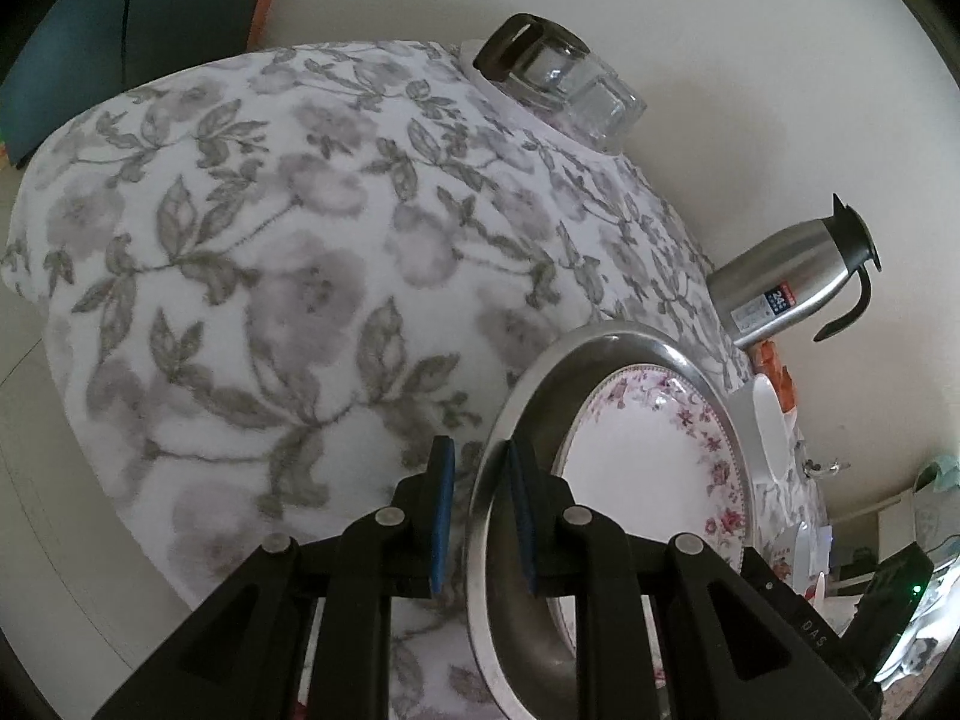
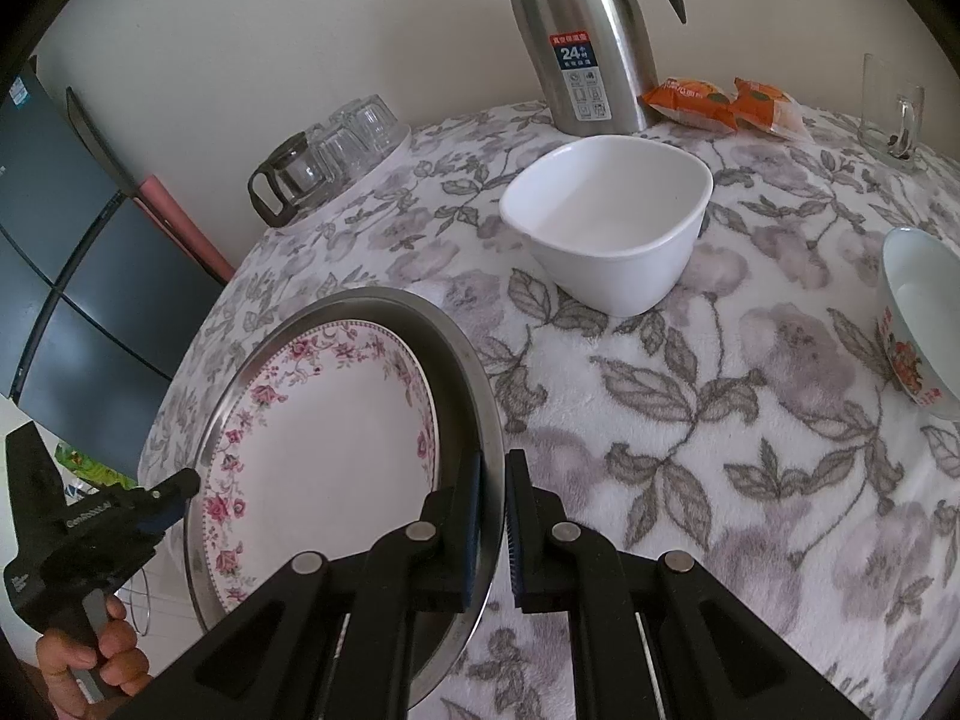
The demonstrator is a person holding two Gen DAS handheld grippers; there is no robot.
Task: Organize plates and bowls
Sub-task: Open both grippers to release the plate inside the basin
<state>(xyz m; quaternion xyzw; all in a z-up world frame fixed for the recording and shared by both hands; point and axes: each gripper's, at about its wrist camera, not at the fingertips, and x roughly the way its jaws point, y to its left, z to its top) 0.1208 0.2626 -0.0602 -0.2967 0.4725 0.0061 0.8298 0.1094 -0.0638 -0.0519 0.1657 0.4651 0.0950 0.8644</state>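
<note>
Right tool (image 2: 493,531) is clamping the tray (image 2: 474,372) rim. Left tool (image 1: 483,519) is standing slightly open astride the opposite rim, pads not pressing. Plate (image 2: 324,450) is lying in the tray on the desk (image 2: 690,420); white bowl (image 2: 612,222) is sitting beyond.

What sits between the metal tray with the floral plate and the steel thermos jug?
In the right wrist view, a white squarish bowl stands on the floral tablecloth between the metal tray and the steel thermos jug.
</note>
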